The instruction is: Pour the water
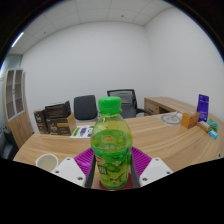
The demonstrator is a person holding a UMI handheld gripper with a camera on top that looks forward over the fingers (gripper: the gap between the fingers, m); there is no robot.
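Note:
A green plastic bottle (pixel 112 148) with a green cap and a green label stands upright between my fingers, close to the camera. My gripper (pixel 112 165) is shut on the bottle, with the magenta pads (pixel 78 160) pressing against its lower body on both sides. A pale paper cup (pixel 46 160) sits on the wooden table (pixel 150 135), to the left of my left finger.
Beyond the bottle are two dark office chairs (pixel 86 107) at the table's far side. A dark box (pixel 56 120) lies at the far left. A blue box (pixel 203 108) and small items stand at the right. Shelving (pixel 14 100) lines the left wall.

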